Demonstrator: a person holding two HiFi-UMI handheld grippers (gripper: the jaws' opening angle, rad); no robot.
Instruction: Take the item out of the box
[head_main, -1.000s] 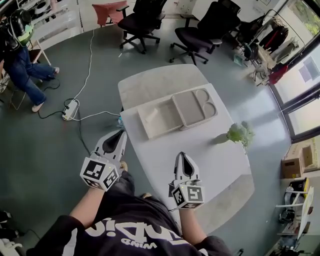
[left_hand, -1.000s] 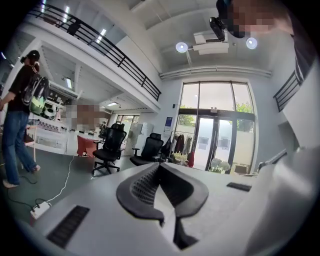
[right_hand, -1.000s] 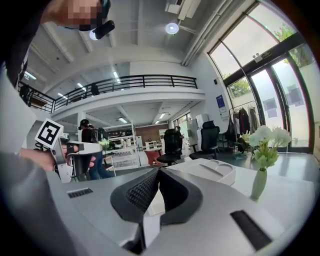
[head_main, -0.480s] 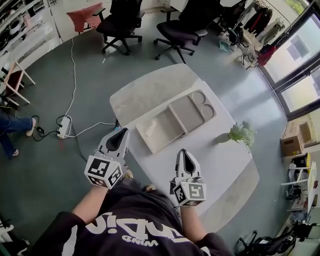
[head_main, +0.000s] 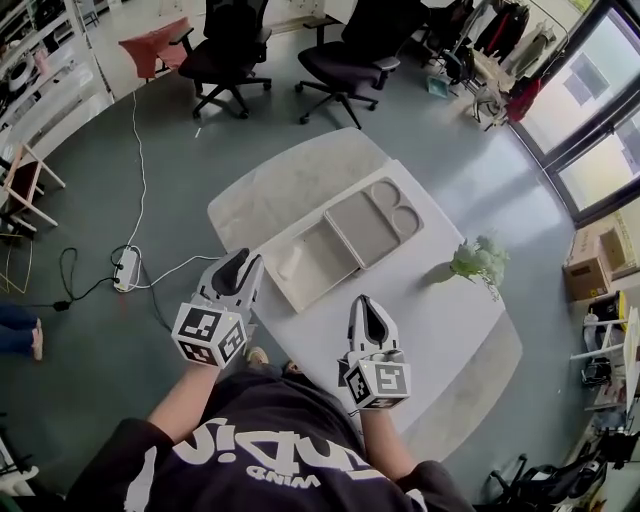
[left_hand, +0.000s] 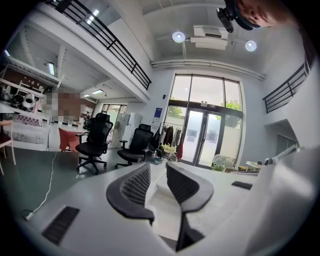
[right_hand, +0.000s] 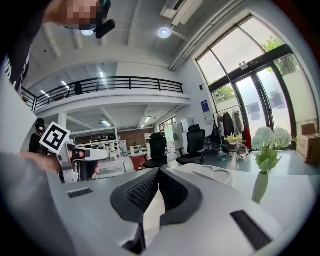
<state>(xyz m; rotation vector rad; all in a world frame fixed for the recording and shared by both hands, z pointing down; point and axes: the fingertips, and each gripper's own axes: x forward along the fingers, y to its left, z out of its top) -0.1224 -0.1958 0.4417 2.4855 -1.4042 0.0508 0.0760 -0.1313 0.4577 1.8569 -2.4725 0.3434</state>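
Note:
An open beige box (head_main: 312, 262) lies on the white table (head_main: 420, 310), its lid (head_main: 375, 213) folded out to the right. A small pale item (head_main: 289, 262) seems to lie in the box's left part; I cannot make it out clearly. My left gripper (head_main: 243, 268) hovers just off the table's left edge, short of the box. Its jaws (left_hand: 157, 171) are opening, with a narrow gap and nothing between them. My right gripper (head_main: 367, 316) is over the near part of the table. It is shut and empty, its pads meeting in the right gripper view (right_hand: 159, 173).
A vase of flowers (head_main: 478, 262) stands at the table's right side. Two black office chairs (head_main: 229, 52) (head_main: 352, 60) stand beyond the table. A power strip (head_main: 125, 270) with its cable lies on the floor to the left. A cardboard box (head_main: 590, 265) sits at far right.
The head view has swung, so the table sits a little further left and lower. Both grippers stay in about the same place before the table.

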